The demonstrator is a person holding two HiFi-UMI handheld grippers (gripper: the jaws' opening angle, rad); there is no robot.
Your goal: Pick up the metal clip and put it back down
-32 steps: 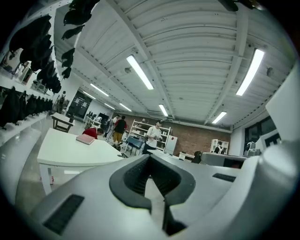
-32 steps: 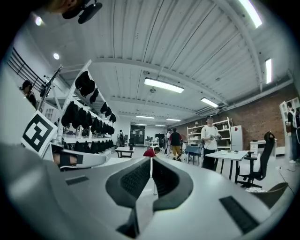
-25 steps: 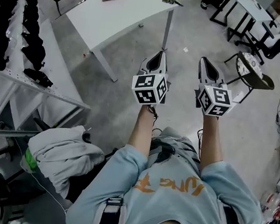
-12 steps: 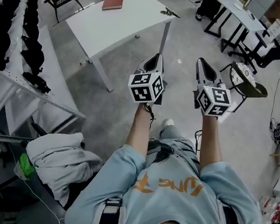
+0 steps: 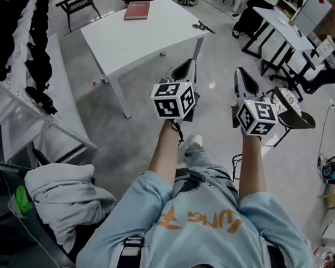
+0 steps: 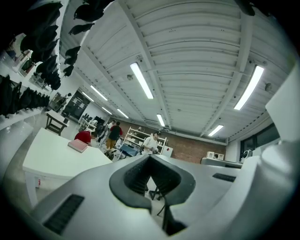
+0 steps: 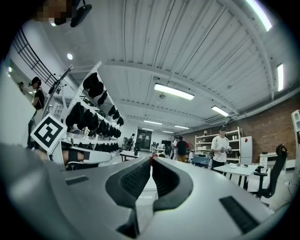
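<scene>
Progress is nil: my left claw (image 5: 192,63) and right claw (image 5: 240,72), both closed on nothing, hover short of the white table (image 5: 136,43), where the metal clip (image 5: 202,26) lies untouched

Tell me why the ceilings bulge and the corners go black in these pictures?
Left gripper view: a wide-angle lens bows the ceiling lights and blackens the corners; the left gripper, up close, looks soft. Right gripper view: same dark round rim and curved beams. Head view: dim, grey, yet sharp; the white table looks tilted.
</scene>
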